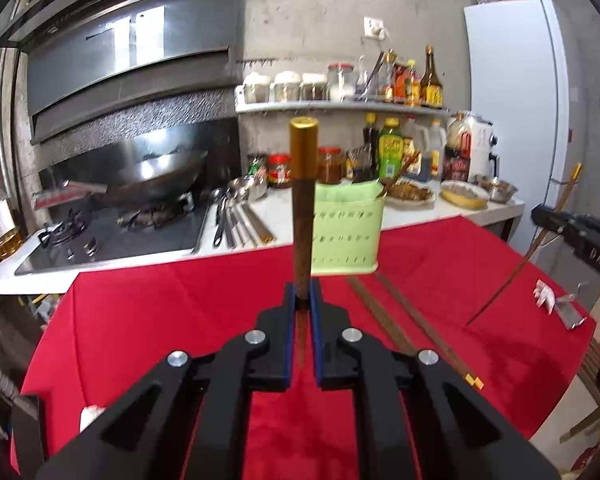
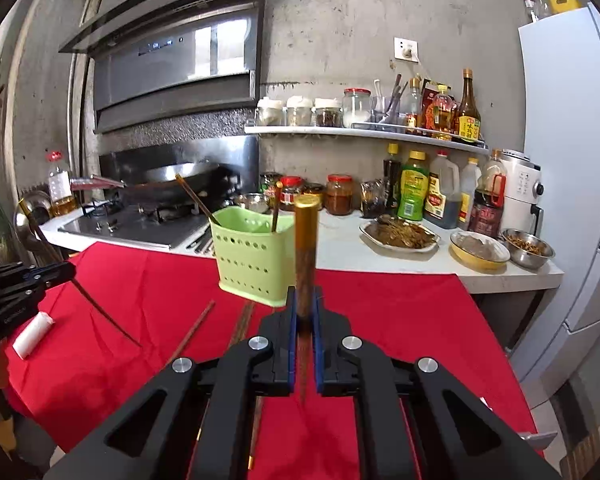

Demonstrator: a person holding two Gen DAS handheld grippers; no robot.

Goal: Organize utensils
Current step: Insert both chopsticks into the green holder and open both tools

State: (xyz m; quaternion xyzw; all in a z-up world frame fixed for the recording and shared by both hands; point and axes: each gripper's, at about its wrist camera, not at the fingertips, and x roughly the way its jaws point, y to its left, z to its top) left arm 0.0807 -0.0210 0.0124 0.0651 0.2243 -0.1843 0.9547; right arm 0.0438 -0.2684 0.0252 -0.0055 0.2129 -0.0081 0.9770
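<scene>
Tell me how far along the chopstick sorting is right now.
Partly done. Two chopsticks already stand in the green holder. The left gripper and right gripper each clamp one gold-capped chopstick, not yet dropped in. Several loose chopsticks still lie on the red cloth.

- Right claw (image 2: 304, 312) clamps a gold-capped brown wooden chopstick (image 2: 306, 256) upright.
- Pale green perforated plastic holder (image 2: 252, 260) stands on the red cloth (image 2: 400, 320) — chopsticks inside.
- Left claw (image 2: 66, 271) grips another chopstick (image 2: 88, 300).

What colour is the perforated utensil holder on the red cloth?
Light green; the utensil holder shows best in the right wrist view.
</scene>
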